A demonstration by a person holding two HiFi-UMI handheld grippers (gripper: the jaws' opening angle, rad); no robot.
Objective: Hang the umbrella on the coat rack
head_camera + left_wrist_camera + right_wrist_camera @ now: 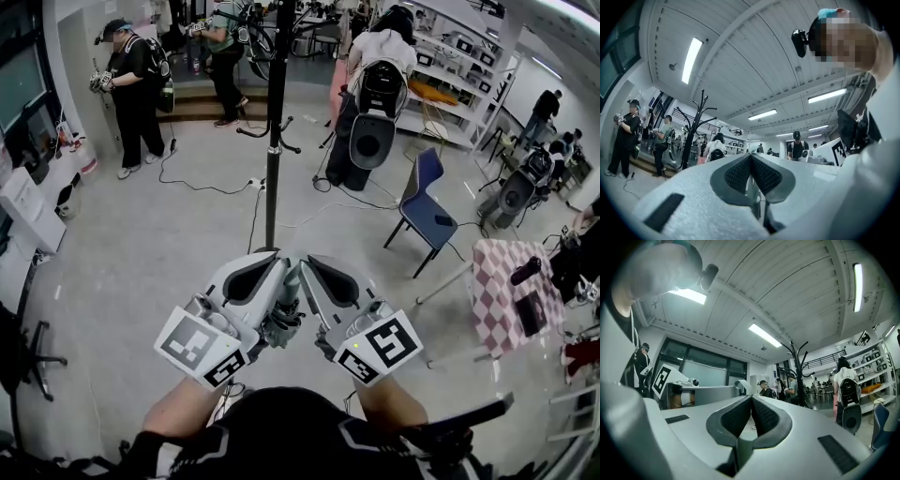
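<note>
Grippers: two. Left gripper [751,157] and right gripper [751,399] both clamped shut, seemingly on one folded grey-green umbrella [286,302]. One black metal coat rack [274,141] ahead.

Your left gripper [270,255] and right gripper [311,259] cover most of the umbrella [290,292]; only a grey strip shows between them. In each gripper view you see just a pale sliver below the closed pads. The coat rack [274,131] is cut off at the top edge, and its foot is hidden behind the left gripper.
</note>
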